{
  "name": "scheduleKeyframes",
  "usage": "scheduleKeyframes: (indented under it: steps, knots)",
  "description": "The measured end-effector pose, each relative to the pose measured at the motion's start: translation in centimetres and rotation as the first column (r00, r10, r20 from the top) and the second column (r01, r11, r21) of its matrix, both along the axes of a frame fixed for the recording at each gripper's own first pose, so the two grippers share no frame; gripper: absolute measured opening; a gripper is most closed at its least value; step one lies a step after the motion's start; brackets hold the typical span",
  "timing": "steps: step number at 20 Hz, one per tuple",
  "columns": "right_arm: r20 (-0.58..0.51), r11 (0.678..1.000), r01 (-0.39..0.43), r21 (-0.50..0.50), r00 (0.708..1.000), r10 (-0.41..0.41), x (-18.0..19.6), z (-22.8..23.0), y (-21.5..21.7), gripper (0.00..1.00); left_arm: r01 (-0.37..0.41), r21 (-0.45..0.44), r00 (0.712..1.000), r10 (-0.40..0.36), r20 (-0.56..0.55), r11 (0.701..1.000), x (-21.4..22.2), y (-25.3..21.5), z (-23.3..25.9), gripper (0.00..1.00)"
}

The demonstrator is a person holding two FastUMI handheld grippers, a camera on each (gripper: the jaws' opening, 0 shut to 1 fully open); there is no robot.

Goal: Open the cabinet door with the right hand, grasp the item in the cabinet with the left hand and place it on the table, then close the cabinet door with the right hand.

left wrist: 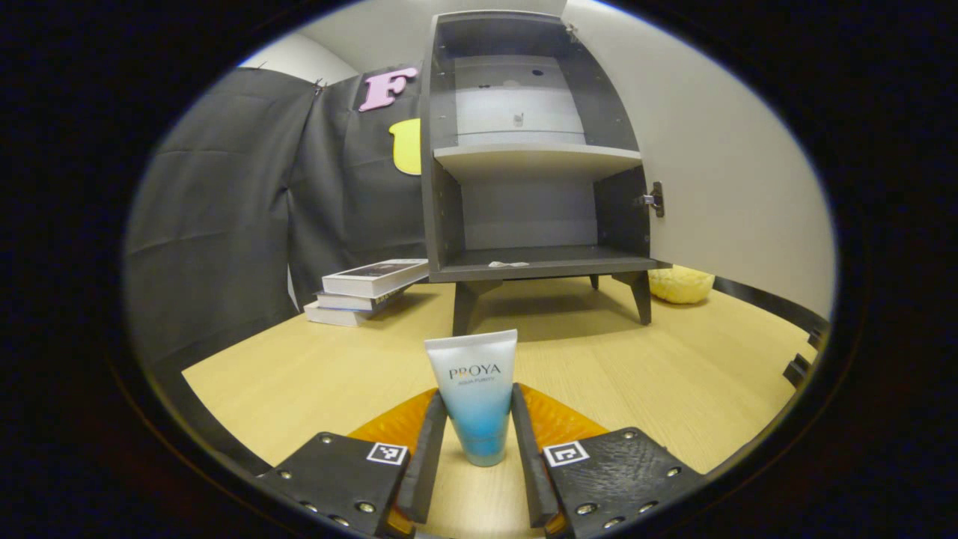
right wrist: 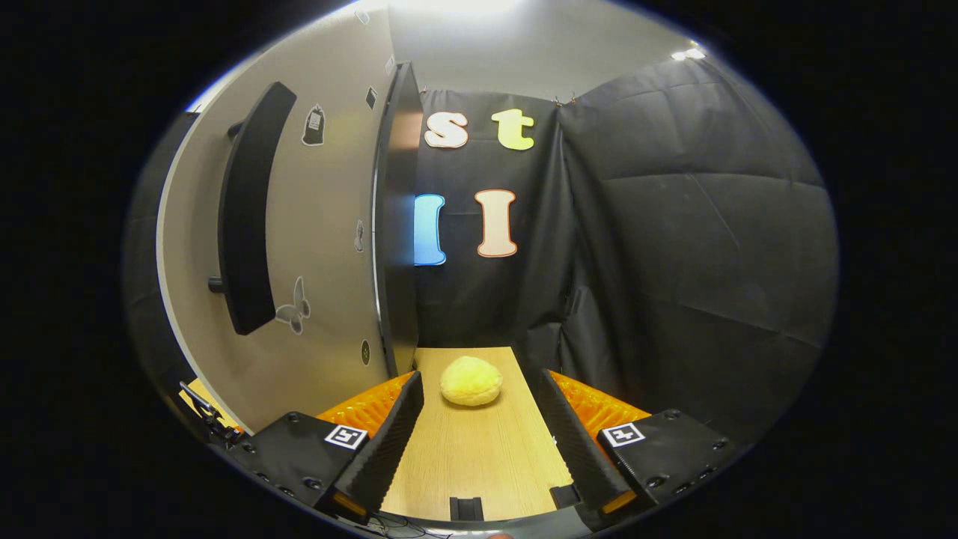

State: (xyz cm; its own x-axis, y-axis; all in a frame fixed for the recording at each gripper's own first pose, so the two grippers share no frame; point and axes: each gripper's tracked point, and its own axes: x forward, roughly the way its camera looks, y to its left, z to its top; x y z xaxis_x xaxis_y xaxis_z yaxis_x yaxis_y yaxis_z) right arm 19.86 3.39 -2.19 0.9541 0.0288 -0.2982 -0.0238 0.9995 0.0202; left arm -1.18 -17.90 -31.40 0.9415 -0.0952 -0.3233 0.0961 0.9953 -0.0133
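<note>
- Left tool: fingers close beside the white-to-blue squeeze tube, which stands cap-down on the light wood worktop, near side. Contact unclear; looks like the set-down step.
- Dark grey cabinet is far, shelves bare.
- Right tool spread wide, holding nothing, just right of the open beige cabinet door, likely placed to close it.

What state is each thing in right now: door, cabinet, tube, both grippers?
Cabinet door: swung wide open.
Cabinet: shelves bare but for a small scrap.
Cosmetic tube: upright on the table, cap down.
Left gripper: fingers flank the tube; contact unclear.
Right gripper: open, empty.
</note>
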Motion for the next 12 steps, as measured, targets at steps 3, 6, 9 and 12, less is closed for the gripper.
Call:
scheduleKeyframes:
  steps: [3,6,9,12]
  knots:
    - [0.010,1.000,0.000,0.014,1.000,0.000,0.0,0.3,-0.2,0.98,-0.003,0.003,1.000,0.003,-0.003,1.000,-0.6,0.0,0.9,0.74]
    - [0.015,0.999,-0.003,0.035,1.000,0.002,0.1,0.7,-0.6,0.98,-0.013,0.020,1.000,0.013,-0.004,1.000,-1.0,0.6,3.1,0.84]
    - [0.042,0.999,-0.012,0.048,0.999,0.010,0.4,2.0,-0.8,0.98,-0.037,0.014,0.999,0.037,0.006,0.999,-1.1,1.9,7.2,0.85]
    - [0.065,0.997,-0.032,0.066,0.998,0.028,1.0,3.4,-0.4,0.93,-0.078,0.001,0.996,0.078,0.051,0.997,-1.6,5.0,13.2,0.85]
